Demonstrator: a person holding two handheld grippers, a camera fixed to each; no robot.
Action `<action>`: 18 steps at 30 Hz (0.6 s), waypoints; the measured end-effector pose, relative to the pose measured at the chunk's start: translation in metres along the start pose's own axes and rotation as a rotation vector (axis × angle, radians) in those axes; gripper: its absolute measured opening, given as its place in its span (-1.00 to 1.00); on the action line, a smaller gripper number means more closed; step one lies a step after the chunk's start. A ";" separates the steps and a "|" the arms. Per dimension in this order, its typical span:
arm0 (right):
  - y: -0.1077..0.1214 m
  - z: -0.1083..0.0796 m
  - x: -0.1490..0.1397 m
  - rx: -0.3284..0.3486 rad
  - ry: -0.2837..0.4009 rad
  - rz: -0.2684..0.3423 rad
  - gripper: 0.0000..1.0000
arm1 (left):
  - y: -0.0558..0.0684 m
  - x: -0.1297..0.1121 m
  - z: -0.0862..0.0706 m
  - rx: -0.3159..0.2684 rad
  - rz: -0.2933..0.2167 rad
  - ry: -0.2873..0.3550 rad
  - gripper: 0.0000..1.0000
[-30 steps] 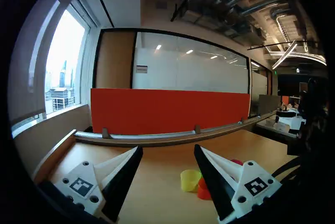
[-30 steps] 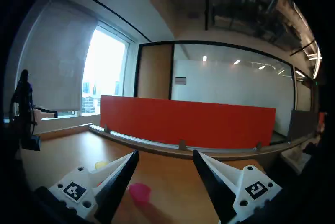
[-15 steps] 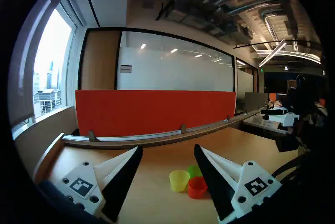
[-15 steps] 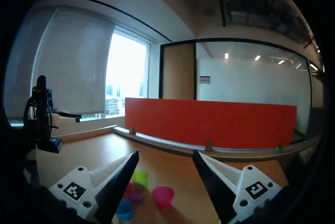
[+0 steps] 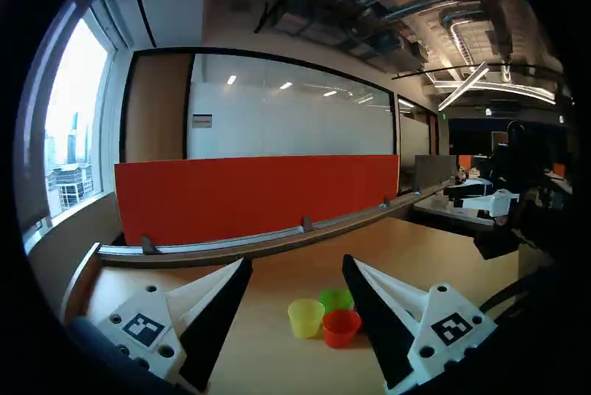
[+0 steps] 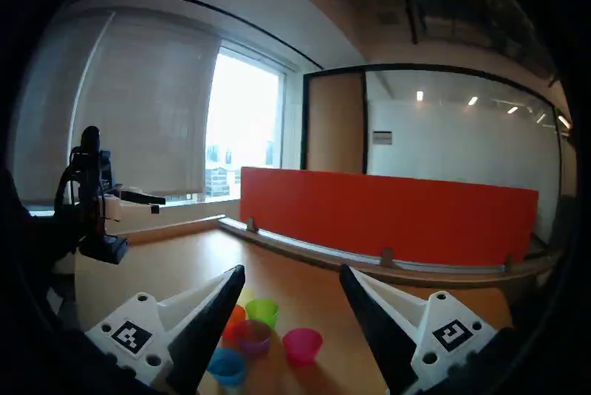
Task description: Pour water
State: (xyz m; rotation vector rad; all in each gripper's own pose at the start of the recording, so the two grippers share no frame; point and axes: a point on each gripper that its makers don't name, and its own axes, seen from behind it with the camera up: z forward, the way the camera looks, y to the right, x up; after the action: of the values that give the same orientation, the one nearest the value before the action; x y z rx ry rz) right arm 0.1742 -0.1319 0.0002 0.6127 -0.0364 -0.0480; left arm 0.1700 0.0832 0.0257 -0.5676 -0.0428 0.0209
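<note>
Right gripper view: right claw gaping empty near the cups, left claw too, guessing grabbing one comes next

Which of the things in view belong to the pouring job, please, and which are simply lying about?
For the job:
yellow cup, green cup, red cup, purple cup, pink cup, blue cup; left gripper and right gripper, both open.

Just there:
desk, orange divider, window.
</note>
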 end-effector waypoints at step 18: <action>-0.031 0.008 -0.015 0.162 -0.118 -0.099 0.99 | 0.011 -0.010 0.020 -0.136 0.034 -0.074 0.80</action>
State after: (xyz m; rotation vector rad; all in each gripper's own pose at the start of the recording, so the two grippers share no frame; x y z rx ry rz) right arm 0.1582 -0.1607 -0.0112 0.7727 -0.1254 -0.1788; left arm 0.1589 0.1027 0.0366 -0.7031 -0.1077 0.0722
